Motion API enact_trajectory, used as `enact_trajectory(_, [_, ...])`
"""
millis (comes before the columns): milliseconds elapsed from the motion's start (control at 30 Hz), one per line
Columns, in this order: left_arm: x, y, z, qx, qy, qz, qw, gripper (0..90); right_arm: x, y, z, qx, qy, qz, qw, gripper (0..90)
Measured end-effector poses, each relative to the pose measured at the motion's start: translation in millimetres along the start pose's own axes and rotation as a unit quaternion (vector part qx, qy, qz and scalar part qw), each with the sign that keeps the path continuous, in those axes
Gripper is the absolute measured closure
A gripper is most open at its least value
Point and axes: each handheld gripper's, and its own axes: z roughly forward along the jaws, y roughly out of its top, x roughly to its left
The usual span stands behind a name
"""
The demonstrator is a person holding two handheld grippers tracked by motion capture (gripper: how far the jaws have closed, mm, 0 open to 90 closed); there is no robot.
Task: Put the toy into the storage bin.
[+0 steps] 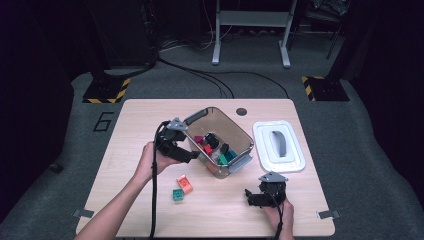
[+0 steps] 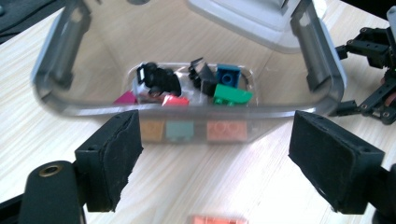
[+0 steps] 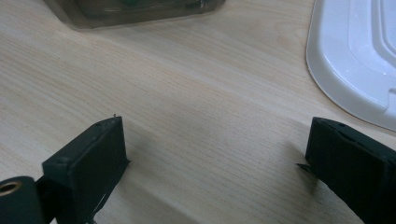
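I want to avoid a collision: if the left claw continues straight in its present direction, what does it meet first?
Probably the near wall of the clear bin, just ahead of the open left claw; depth is uncertain.

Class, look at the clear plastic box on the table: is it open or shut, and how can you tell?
Open. The clear box has no cover on it; its white lid lies flat on the table beside it, and the bricks inside show uncovered.
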Motion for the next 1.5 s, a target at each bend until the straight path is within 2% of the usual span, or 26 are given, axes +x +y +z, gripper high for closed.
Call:
enact_trajectory(100, [2.3,-12.4,-3.6,0.004,0.008,-0.011,0.9999,15.9,0.0,0.0,0.0,0.0,0.0,0.0,1.0,4.4])
enact_trajectory(300, [2.0,-37.2,-6.6,0.012,0.026,-0.018,0.9994,15.5,0.1,0.0,0.0,0.0,0.0,0.001,1.0,4.5])
enact_trajectory(400, [4.7,-50.4,-3.5,0.019,0.025,-0.028,0.9991,15.2,0.1,0.0,0.0,0.0,0.0,0.001,1.0,4.5])
enact_trajectory(533, [7.4,-65.4,-2.2,0.017,0.027,-0.042,0.9986,14.7,0.1,0.0,0.0,0.0,-0.001,0.0,1.0,4.5])
enact_trajectory(800, [7.2,-86.2,2.6,0.02,0.028,-0.059,0.9976,14.8,0.1,-0.1,-0.1,0.0,0.001,0.0,1.0,4.5])
enact_trajectory(867, [4.6,-91.6,3.3,0.022,0.036,-0.057,0.9975,14.9,0.1,-0.1,-0.1,0.0,-0.001,0.0,1.0,4.5])
enact_trajectory(1067, [-5.5,-111.6,10.6,0.032,0.035,-0.064,0.9969,15.0,0.1,-0.1,-0.1,0.0,-0.001,0.0,1.0,4.5])
enact_trajectory(1200, [-15.4,-122.1,17.5,0.026,0.037,-0.073,0.9963,14.9,0.2,0.0,0.0,0.0,-0.001,0.001,1.0,4.4])
enact_trajectory(1367, [-30.5,-129.9,26.4,0.033,0.052,-0.06,0.9963,14.8,0.2,0.0,0.0,0.0,-0.001,0.001,1.0,4.4])
enact_trajectory(1433, [-35.7,-132.2,33.2,0.048,0.061,-0.051,0.9957,15.0,0.2,0.0,0.0,0.0,-0.001,0.001,1.0,4.4])
enact_trajectory(1500, [-37.8,-134.9,39.0,0.05,0.062,-0.052,0.9955,15.2,0.2,0.0,0.0,0.0,-0.001,0.001,1.0,4.4])
